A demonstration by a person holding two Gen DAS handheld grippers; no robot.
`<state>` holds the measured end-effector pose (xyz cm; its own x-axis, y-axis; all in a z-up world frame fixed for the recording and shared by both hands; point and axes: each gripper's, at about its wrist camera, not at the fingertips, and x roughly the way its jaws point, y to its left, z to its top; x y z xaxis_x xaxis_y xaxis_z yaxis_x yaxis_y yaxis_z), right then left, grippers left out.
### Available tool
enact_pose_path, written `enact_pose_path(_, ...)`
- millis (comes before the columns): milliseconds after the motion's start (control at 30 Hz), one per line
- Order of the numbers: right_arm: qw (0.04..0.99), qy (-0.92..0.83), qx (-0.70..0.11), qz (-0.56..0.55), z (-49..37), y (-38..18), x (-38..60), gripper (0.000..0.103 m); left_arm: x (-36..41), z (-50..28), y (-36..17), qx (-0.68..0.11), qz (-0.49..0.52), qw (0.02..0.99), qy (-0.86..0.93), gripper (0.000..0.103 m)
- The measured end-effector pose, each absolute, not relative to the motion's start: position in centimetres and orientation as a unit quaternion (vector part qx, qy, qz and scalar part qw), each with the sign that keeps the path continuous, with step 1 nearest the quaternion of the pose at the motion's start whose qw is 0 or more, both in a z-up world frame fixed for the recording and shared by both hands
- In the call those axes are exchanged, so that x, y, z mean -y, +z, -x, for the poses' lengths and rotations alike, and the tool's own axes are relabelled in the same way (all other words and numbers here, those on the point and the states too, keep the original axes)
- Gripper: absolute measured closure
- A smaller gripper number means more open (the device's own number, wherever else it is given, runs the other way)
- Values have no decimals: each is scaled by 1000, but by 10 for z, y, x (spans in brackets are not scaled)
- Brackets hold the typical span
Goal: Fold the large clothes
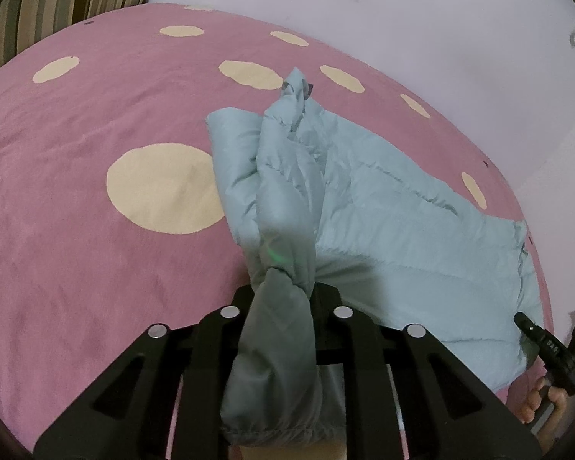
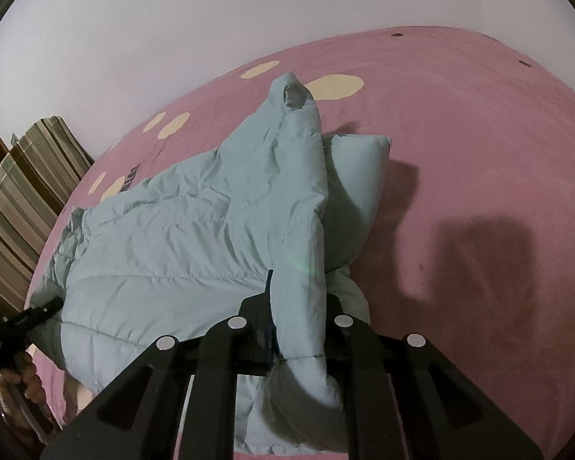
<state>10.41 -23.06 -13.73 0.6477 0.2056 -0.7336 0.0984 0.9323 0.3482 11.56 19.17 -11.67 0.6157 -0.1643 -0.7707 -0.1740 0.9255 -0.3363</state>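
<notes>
While both grippers hold the pale blue padded jacket (image 1: pixel 383 207) by its near edge, it lies across the middle and right of the left wrist view, on the pink bedspread (image 1: pixel 76 230) with cream dots. At the upper left of that view a striped cushion (image 1: pixel 38 4) leans near the wall. In the lower centre the left gripper (image 1: pixel 283 287) pinches a bunched, rolled part of the jacket, and the cloth fills the narrow gap between the jaws and hangs down over them. At the lower right edge the right gripper (image 1: pixel 544 345) shows only from the side, in a hand (image 1: pixel 544 402). In the right wrist view the left gripper (image 2: pixel 27 318) appears at the lower left, next to the jacket's corner, and in the lower centre the right gripper (image 2: pixel 299 306) is pressed on a thick hem fold with a dark zipper strip beside it. I think the main risk is slipping: the fabric looks smooth and puffy and the jaws bite only a small bunch, so a quick lift or an uneven pull between the two hands may let one corner fall, or may twist the fold and leave it crooked.
</notes>
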Motion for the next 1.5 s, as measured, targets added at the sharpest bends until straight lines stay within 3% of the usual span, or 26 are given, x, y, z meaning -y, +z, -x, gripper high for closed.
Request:
enact_pose_path(67,889,26,-417,-188,-103,-136,233,84,-194,-114,-117,-439,192,878,8,77)
enact_pose_path(200,889,17,-415,-191,-97,-132,238,78,-199,-109,-115,-442,205,873,5,47)
enact_pose_path(300,891,7,-411,-193,-92,-123,242,75,-204,-105,-110,-443,205,873,-2,41)
enact_pose_path(333,893,1,-407,-190,-89,-118,243,70,-206,-105,-107,-446,200,872,-4,37)
enact_pose_path(400,901,-12,-396,-178,-84,-106,242,64,-210,-105,-103,-449,195,872,-7,35)
enact_pose_path(567,914,-1,-376,-153,-81,-77,223,64,-221,-111,-92,-450,188,873,-12,32)
enact_pose_path(933,900,95,-413,-100,-125,-81,108,64,-230,-140,-96,-481,184,857,-36,32)
enact_pose_path(1500,874,83,-477,-38,-167,-142,37,64,-233,-180,-125,-519,164,837,-51,32)
